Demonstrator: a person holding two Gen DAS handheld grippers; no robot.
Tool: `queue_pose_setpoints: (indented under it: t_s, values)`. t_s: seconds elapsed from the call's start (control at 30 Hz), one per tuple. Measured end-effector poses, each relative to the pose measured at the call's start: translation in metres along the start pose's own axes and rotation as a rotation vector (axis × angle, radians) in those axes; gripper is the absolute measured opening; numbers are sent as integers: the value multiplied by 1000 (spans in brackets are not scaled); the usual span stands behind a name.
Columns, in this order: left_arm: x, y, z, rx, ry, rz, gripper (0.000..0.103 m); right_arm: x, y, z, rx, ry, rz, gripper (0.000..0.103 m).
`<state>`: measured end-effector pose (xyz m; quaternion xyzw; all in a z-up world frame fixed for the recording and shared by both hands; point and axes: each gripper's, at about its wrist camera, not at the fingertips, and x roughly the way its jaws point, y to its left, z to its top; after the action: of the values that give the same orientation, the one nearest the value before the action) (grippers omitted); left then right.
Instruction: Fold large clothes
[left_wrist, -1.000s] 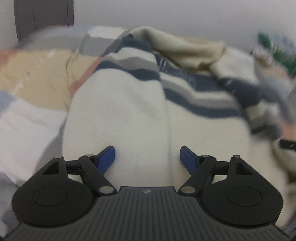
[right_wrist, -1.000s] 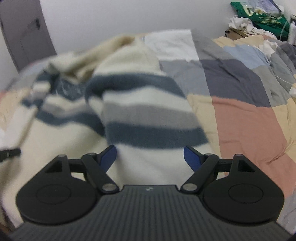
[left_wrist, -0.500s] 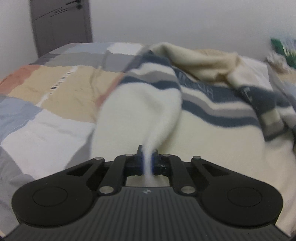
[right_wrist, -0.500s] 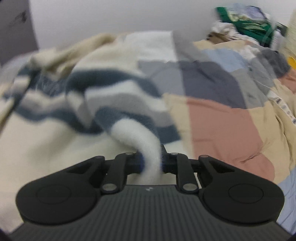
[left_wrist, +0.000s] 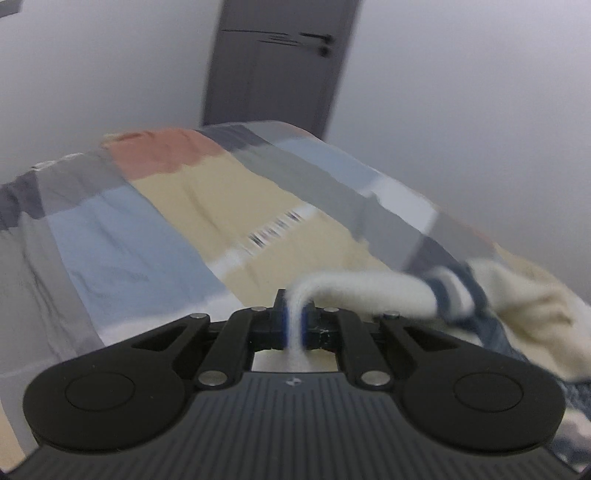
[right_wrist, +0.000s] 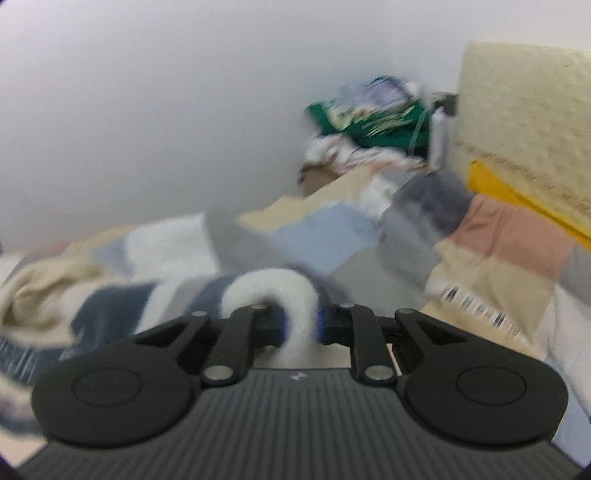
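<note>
A cream fleece garment with navy and grey stripes (left_wrist: 373, 291) lies on a patchwork bed. My left gripper (left_wrist: 294, 325) is shut on a thin white fold of it, which stretches away to the right toward the bunched body of the garment (left_wrist: 532, 299). In the right wrist view my right gripper (right_wrist: 301, 325) is shut on a thicker white roll of the same striped garment (right_wrist: 273, 288), whose striped part (right_wrist: 110, 306) trails off to the left. Both views are tilted and blurred.
The patchwork duvet (left_wrist: 140, 236) in blue, beige, grey and salmon covers the bed. A grey door (left_wrist: 277, 62) stands behind it. A pile of clothes with a green piece (right_wrist: 369, 125) sits at the far wall, and a cream cushion (right_wrist: 524, 110) with a yellow edge is on the right.
Both grippers went from wide open over the garment to shut on folds of it. They then lifted and swung outward, the left view toward the door, the right toward the clothes pile.
</note>
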<state>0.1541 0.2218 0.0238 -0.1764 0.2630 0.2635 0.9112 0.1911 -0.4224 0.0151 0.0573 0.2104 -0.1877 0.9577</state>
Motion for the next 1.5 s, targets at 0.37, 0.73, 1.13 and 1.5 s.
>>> queue_pose_setpoints:
  t_s: [0.37,0.73,1.13,1.5]
  values:
    - [102,41,17,-35,87,136,8,104,-31,-30,-83,157,-129,18]
    - [111,42,14,-64,176,130,9,126,-32,-43,-33,304,-113,21]
    - [47,6,5,56,168,-38,64,75,-33,-32,17,240,-13,80]
    - [-34,-61,-36,92,157,-346,68,15,7,-11,124,80,194,84]
